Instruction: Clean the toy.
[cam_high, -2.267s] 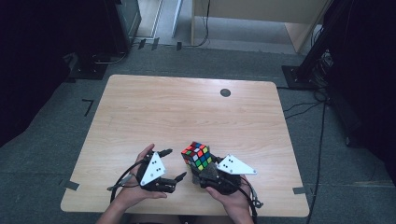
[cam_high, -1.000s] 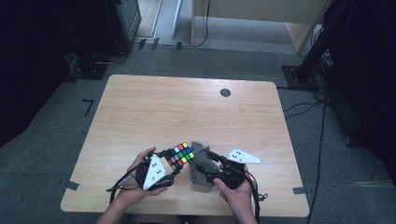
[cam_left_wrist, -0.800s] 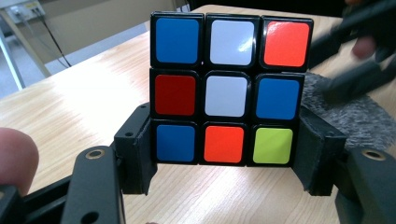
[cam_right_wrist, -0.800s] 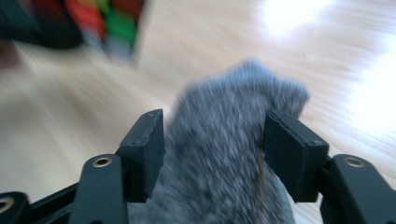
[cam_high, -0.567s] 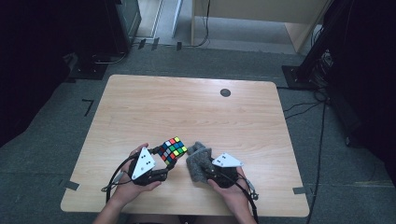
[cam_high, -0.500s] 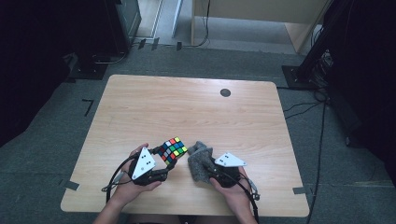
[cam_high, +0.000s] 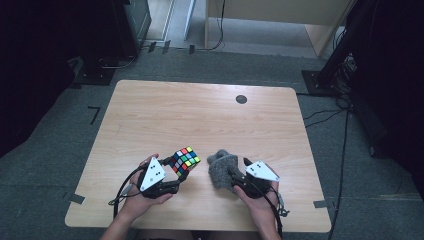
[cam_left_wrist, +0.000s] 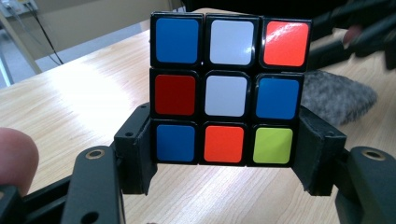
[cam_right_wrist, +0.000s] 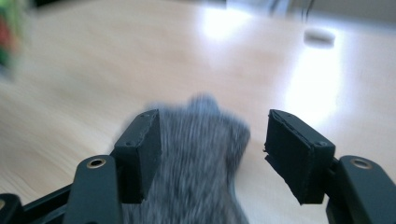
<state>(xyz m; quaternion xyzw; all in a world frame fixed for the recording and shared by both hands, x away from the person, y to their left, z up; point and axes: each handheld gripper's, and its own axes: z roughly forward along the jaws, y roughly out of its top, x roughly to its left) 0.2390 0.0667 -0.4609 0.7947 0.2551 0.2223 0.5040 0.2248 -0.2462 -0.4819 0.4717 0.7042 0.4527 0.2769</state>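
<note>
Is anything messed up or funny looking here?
Only the Rubik's cube: its colours are all scrambled, with blue, white, red, orange and green mixed on one face. The left gripper clamps it. The grey fuzzy cloth by the right gripper looks crumpled. Nothing is spilled or broken.

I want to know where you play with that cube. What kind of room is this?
Probably a lab or workshop: a bare light wooden table on grey carpet floor, with black cables trailing to dark equipment stands.
</note>
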